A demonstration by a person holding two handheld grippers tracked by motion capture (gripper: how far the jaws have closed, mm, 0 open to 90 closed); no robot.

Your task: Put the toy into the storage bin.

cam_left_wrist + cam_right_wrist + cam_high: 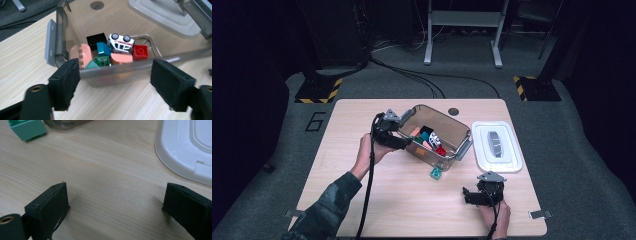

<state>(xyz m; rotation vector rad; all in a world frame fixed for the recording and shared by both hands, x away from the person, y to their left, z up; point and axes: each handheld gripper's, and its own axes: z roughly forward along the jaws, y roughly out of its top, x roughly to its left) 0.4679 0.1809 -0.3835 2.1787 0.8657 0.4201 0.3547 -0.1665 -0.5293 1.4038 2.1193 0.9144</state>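
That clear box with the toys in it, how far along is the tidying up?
Mostly done, it seems. The clear box already holds several blocks, among them a red block, and a toy car lying wheels up. The left gripper sits at the box's near wall, jaws apart and empty. One teal block lies on the table beside the box, and the white lid is off, so those are probably left.

Looking down and forward over the whole table (377, 200) from high up. Close behind the clear bin (62, 50), peering inside. Low over bare wood; shared with the high view: teal block (26, 128), white lid (185, 150).
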